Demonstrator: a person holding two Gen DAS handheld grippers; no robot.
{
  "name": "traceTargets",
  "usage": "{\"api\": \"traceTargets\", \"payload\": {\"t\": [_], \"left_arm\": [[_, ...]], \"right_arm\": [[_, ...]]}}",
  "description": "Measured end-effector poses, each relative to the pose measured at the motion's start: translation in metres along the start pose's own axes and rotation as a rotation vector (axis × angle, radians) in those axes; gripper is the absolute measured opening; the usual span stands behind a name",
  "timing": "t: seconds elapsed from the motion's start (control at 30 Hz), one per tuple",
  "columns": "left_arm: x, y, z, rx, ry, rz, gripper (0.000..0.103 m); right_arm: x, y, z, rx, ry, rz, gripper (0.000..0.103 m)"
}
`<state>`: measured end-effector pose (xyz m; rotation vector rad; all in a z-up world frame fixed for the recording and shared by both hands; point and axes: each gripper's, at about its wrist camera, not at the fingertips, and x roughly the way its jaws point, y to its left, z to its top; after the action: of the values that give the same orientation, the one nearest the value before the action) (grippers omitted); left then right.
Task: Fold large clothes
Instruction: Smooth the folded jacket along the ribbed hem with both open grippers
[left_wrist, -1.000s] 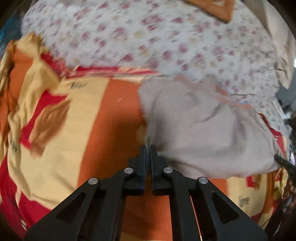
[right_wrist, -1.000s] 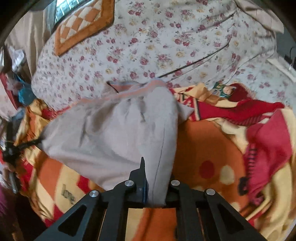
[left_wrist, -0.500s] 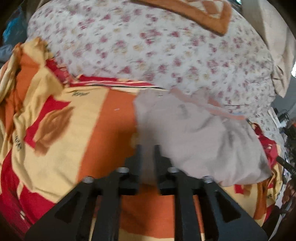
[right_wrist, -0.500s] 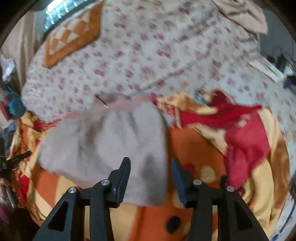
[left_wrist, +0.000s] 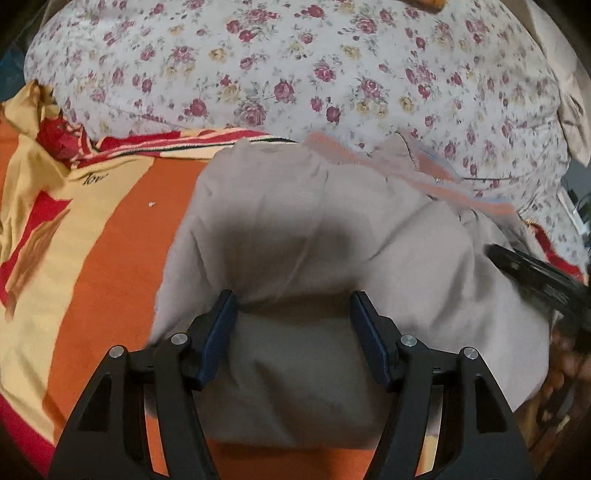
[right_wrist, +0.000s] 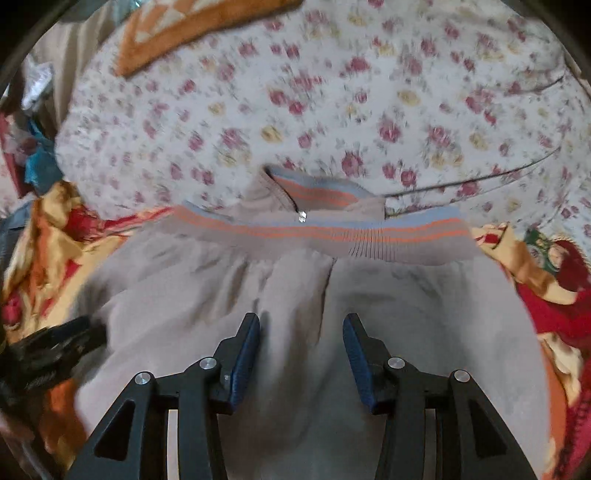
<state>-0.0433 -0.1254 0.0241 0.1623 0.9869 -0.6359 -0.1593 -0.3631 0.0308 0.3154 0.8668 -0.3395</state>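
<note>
A beige garment (left_wrist: 314, 236) with a ribbed band striped grey and orange (right_wrist: 332, 232) lies folded on an orange, yellow and red blanket (left_wrist: 92, 229). My left gripper (left_wrist: 293, 306) is open, its jaws wide apart just above the garment's near part. My right gripper (right_wrist: 301, 328) is open too, low over the garment's middle, facing the striped band. The right gripper shows as a dark shape at the right edge of the left wrist view (left_wrist: 532, 269). The left gripper shows at the left edge of the right wrist view (right_wrist: 48, 350).
A white quilt with red flowers (left_wrist: 295, 74) rises behind the garment. An orange patterned cushion (right_wrist: 192, 22) lies on it at the back. Crumpled blanket folds (right_wrist: 554, 288) sit to the right of the garment. Clutter (right_wrist: 26, 147) shows at the far left.
Both grippers let go of the garment and opened wide. The garment dropped flat onto the blanket, and both grippers moved in over it.
</note>
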Motion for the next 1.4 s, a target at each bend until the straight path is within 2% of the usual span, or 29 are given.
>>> {"api": "traceTargets", "payload": {"t": [0.13,0.27,0.33,0.47,0.6,0.77,0.87,1.07,1.23,1.4], "left_arm": [[0.001,-0.004,0.000,0.036,-0.011,0.021,0.064],[0.002,0.001,0.001,0.013,-0.003,0.001,0.064],[-0.003,0.003,0.002,-0.002,0.003,0.000,0.064],[-0.013,0.009,0.003,-0.030,-0.006,0.004,0.064],[-0.010,0.013,0.001,-0.034,0.007,0.005,0.064],[-0.009,0.010,-0.001,-0.012,0.010,0.018,0.064],[-0.010,0.011,-0.002,-0.011,0.011,0.014,0.064],[-0.010,0.012,-0.002,-0.016,0.017,0.005,0.064],[-0.010,0.013,-0.001,-0.024,0.027,-0.006,0.064],[-0.010,0.015,0.000,-0.027,0.032,-0.014,0.065]], "right_arm": [[0.036,-0.010,-0.002,-0.002,0.023,-0.057,0.045],[0.039,0.000,0.003,-0.052,0.031,-0.114,0.045],[0.031,0.001,0.004,-0.043,0.040,-0.097,0.045],[-0.003,0.003,-0.001,0.006,-0.013,-0.010,0.045],[-0.008,0.021,-0.005,-0.005,-0.018,0.035,0.045],[0.037,0.043,-0.010,-0.043,0.069,-0.005,0.046],[0.041,0.049,-0.011,-0.063,0.036,-0.034,0.047],[0.028,0.045,-0.005,-0.026,0.069,-0.017,0.046],[-0.009,0.045,-0.004,-0.017,0.004,-0.003,0.047],[-0.006,0.048,-0.006,-0.012,0.016,0.000,0.048]]}}
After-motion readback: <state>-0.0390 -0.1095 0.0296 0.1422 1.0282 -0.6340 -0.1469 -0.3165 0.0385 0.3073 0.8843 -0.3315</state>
